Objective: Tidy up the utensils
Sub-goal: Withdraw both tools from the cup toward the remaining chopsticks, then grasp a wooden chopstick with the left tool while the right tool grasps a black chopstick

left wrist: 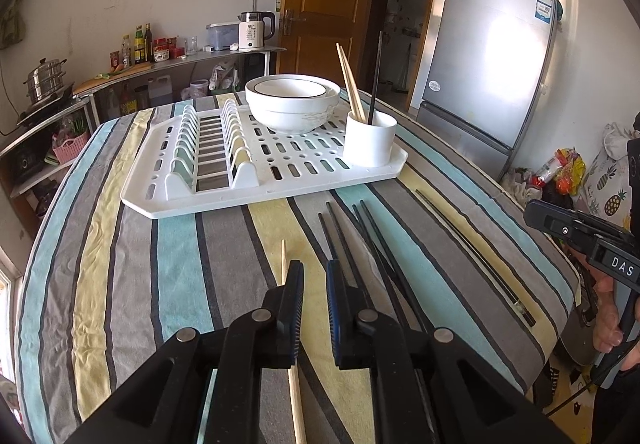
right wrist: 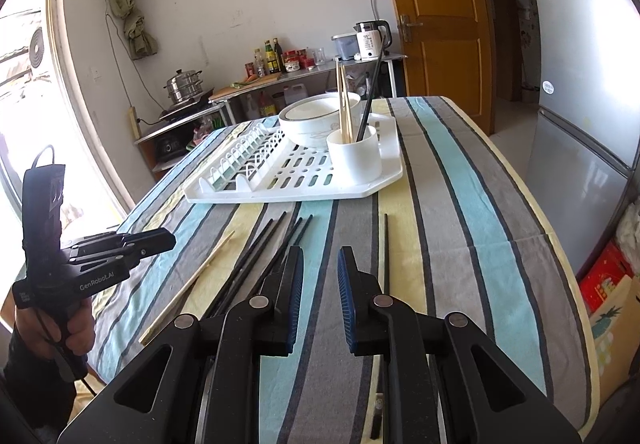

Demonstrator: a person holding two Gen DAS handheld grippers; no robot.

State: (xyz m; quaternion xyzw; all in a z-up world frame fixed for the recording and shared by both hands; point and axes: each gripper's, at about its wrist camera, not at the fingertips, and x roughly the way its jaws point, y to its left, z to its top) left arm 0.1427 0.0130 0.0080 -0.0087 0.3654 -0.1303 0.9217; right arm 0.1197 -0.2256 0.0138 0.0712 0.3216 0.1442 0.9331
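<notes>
A counter covered with a striped cloth of blue, grey and yellow bands carries a white slotted plastic dish rack. On the rack sit two nested white ceramic bowls and, at its near right corner, a white cylindrical utensil cup holding a pair of pale wooden chopsticks and one black chopstick, all leaning upright.

Loose on the cloth in front of the rack lie a bundle of black chopsticks, a single black chopstick further right and apart from the bundle, and one pale wooden chopstick to the left (its middle is hidden behind the finger in the left wrist view).

The left hand-held gripper hovers low over the cloth, released, its jaws parted with nothing between them; the wooden chopstick lies just by its left finger. The right hand-held gripper is likewise released and empty, between the bundle and the single black chopstick.
</notes>
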